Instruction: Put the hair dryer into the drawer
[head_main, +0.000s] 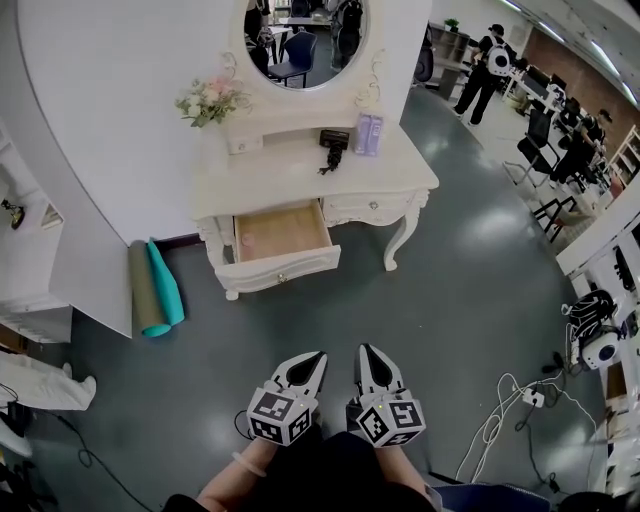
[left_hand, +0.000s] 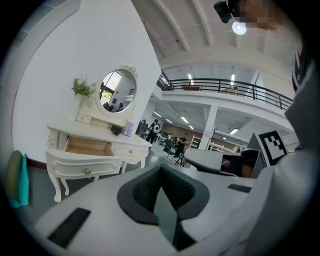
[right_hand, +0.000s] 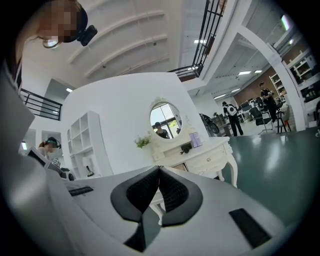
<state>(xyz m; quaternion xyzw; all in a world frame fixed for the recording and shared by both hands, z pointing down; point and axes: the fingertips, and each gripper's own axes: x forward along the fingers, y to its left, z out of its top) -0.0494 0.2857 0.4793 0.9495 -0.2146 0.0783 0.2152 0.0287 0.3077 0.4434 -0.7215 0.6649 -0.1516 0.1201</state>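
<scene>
The black hair dryer (head_main: 333, 143) lies on top of the white dressing table (head_main: 400, 180), next to a purple box (head_main: 367, 133). The table's left drawer (head_main: 280, 232) is pulled open and looks empty. My left gripper (head_main: 316, 357) and right gripper (head_main: 366, 352) hang side by side over the grey floor, well short of the table. Both are shut with nothing between the jaws. The left gripper view shows its gripper (left_hand: 161, 168), the open drawer (left_hand: 87, 146) and the hair dryer (left_hand: 116, 130) far off. The right gripper view shows its gripper (right_hand: 159, 170) and the hair dryer (right_hand: 186, 148).
Two rolled mats (head_main: 155, 290), olive and teal, lie on the floor left of the table. A flower bunch (head_main: 210, 100) stands under the oval mirror (head_main: 305, 40). White shelving (head_main: 30, 260) is at the left. Cables (head_main: 500, 420) trail at the lower right; people and chairs are behind.
</scene>
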